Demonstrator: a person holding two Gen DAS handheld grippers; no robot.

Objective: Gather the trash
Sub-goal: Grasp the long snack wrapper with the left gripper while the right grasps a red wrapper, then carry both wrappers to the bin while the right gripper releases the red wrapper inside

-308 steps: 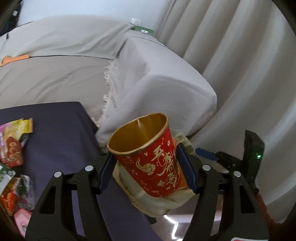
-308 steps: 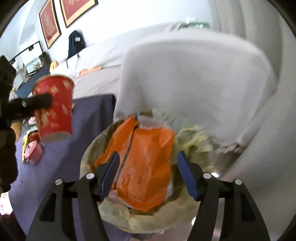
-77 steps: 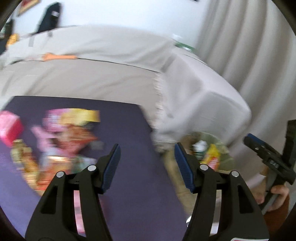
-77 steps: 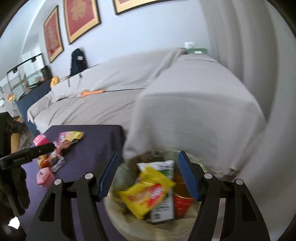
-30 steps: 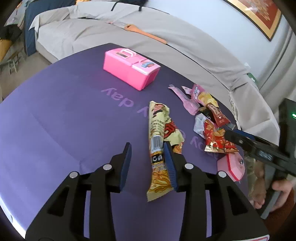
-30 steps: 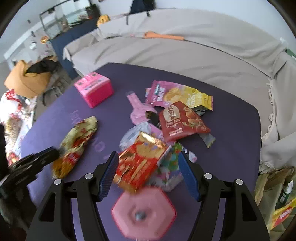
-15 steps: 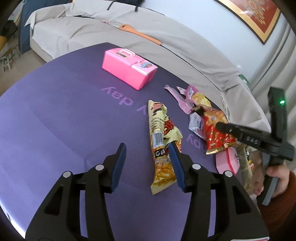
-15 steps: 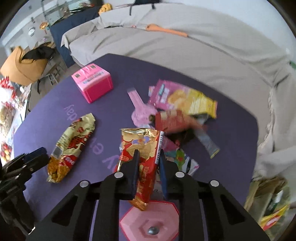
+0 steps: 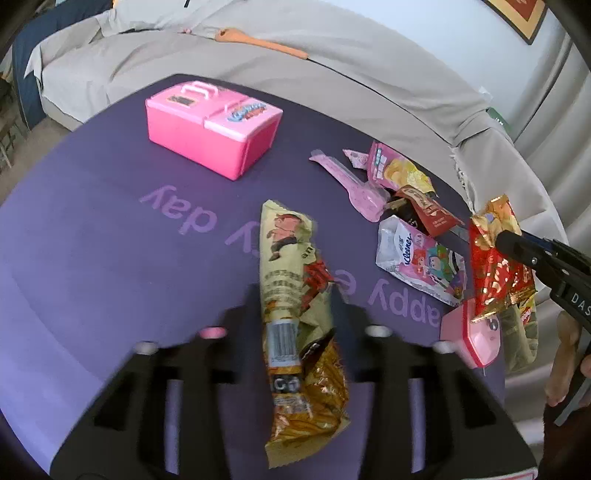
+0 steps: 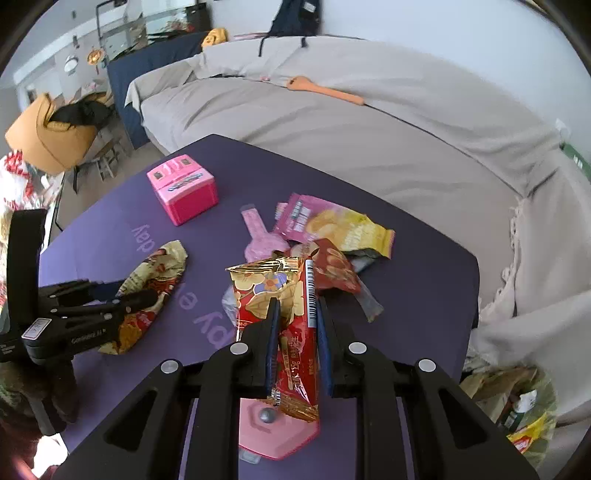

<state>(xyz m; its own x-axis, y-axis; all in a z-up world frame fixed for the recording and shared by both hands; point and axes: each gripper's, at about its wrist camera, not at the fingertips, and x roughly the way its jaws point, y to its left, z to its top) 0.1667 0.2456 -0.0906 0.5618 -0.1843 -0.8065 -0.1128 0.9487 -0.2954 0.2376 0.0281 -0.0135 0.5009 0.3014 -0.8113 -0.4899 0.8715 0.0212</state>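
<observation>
Lifted: red wrapper [image 10: 295, 332] clenched in R tool [image 10: 295, 345]; L tool [image 9: 295, 314] closing round gold wrapper [image 9: 295, 302]; bin [image 10: 517, 406] only R view.

Red-gold wrapper [image 10: 295, 325] raised; yellow wrapper [image 9: 295, 295] flat.

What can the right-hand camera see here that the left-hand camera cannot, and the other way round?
Only the right view shows the trash bag beside the table, and a dark backpack on the sofa. Only the left view shows the Kleenex tissue pack clearly, and a picture frame. Both show the pink box, the right gripper clamping the red wrapper, and the left gripper, just closing, around the beige wrapper.
</observation>
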